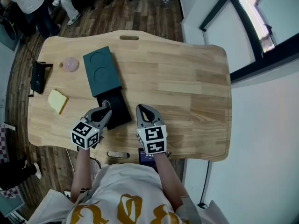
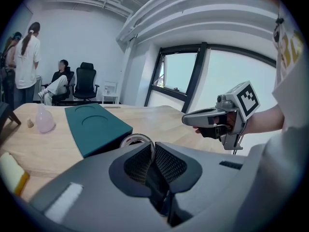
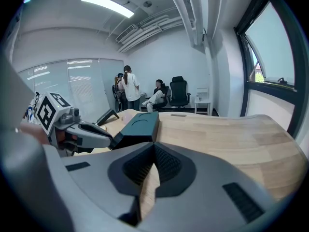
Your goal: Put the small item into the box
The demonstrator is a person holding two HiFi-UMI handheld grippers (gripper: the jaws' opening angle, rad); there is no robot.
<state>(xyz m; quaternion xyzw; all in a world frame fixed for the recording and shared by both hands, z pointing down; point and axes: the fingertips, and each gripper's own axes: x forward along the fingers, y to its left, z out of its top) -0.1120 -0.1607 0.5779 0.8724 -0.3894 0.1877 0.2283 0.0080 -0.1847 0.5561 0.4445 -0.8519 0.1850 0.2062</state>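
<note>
A dark teal box [image 1: 102,71] with two round recesses lies on the wooden table [image 1: 187,78], and a black tray-like part [image 1: 117,111] adjoins its near end. My left gripper [image 1: 106,107] hovers over that black part, shut on a small round ring [image 2: 136,140] with a pale rim; the ring [image 1: 105,103] shows at the jaw tips. In the left gripper view the teal box [image 2: 94,124] lies just beyond the jaws [image 2: 152,146]. My right gripper [image 1: 141,110] is beside the black part, to its right, shut and empty [image 3: 153,146]. The teal box [image 3: 137,124] sits ahead-left of it.
A yellow sponge-like block [image 1: 57,101], a pink round object [image 1: 71,64] and a black stand [image 1: 39,76] sit on the table's left side. People stand and sit beyond the far edge. The table's right half is bare wood.
</note>
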